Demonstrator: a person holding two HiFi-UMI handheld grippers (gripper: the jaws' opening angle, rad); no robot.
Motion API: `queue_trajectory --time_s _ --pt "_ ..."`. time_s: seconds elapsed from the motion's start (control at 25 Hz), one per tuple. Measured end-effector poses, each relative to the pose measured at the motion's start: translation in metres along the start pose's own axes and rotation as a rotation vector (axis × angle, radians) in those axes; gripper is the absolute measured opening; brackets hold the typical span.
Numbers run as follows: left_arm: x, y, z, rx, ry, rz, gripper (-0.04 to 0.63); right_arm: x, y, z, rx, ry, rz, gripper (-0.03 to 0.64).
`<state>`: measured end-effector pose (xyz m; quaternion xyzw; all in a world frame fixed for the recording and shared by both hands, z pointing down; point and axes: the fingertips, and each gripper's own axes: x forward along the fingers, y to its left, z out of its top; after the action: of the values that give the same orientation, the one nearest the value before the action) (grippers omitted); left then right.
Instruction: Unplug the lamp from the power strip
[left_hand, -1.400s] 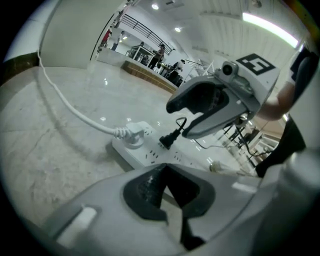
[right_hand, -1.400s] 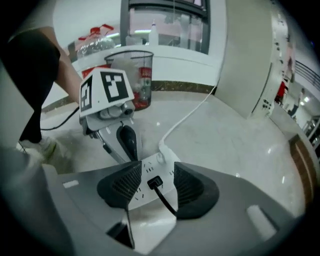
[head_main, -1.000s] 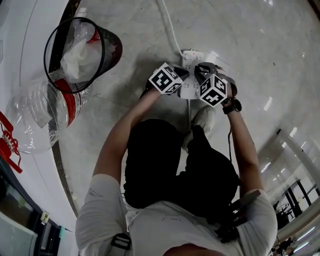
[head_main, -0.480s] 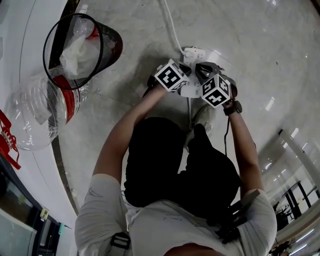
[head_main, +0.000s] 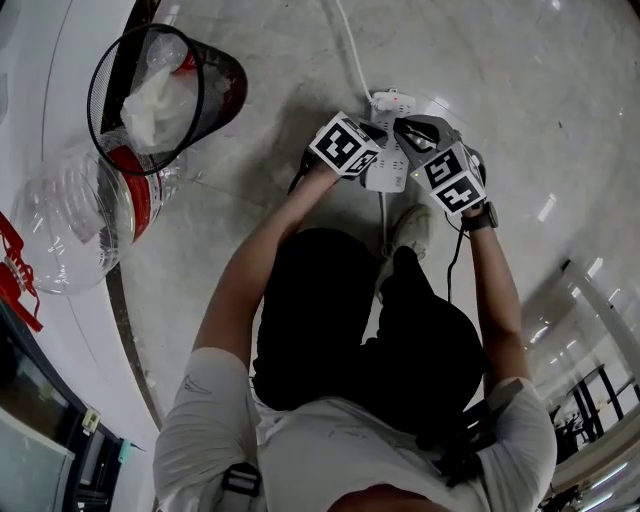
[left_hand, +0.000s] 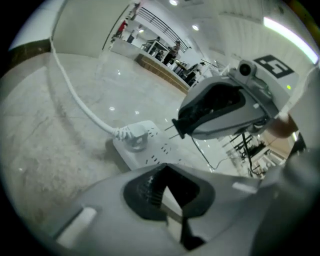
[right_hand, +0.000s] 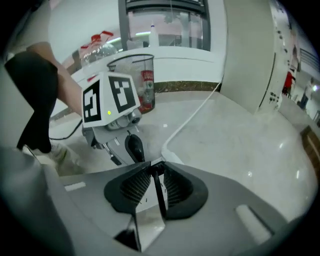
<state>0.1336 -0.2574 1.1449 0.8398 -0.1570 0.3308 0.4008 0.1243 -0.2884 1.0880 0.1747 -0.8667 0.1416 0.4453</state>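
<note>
My right gripper (right_hand: 155, 169) is clamped on the black two-pin plug (left_hand: 181, 125). Its jaws have just been closing, and the plug's dark body sits pinched between the ribbed pads. Compared with a second ago, this gripper has lifted off the strip and drawn to its right. The left gripper view shows both metal pins bare in the air, above the sockets and touching nothing. A thin black cord (head_main: 452, 275) hangs from that hand back toward my body.

My left gripper (left_hand: 167, 175) is closed on the near end of the long white power strip (left_hand: 150, 147), as far as I can judge, pinning it to the pale marble floor (head_main: 520, 90). A white cable (left_hand: 75, 95) joins the strip's far end and runs away across the floor. A black wire-mesh bin (head_main: 222, 95) stands well apart, toward the floor's left edge. The lamp itself is in no view.

I judge the unplugging done; what remains is to set the plug down clear of the strip.
</note>
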Motion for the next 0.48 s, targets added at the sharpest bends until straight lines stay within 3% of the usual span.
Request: queue_trajectory --time_s 0.08,0.16,0.36,0.48 --pt "-0.001 0.000 -0.001 -0.032 -0.012 -0.011 0.000 -0.010 -0.007 -0.001 0.069 -0.043 0.001 0.087" --pt "0.000 0.000 -0.002 -0.015 -0.005 -0.014 0.001 -0.025 -0.022 -0.009 0.147 -0.077 -0.048 0.089" --pt "-0.002 0.001 -0.005 0.001 -0.003 -0.009 0.002 -0.058 -0.080 -0.078 0.367 -0.092 -0.308 0.095" --pt "-0.002 0.000 -0.004 0.009 -0.008 -0.008 0.002 -0.068 -0.096 -0.126 0.477 -0.078 -0.405 0.097"
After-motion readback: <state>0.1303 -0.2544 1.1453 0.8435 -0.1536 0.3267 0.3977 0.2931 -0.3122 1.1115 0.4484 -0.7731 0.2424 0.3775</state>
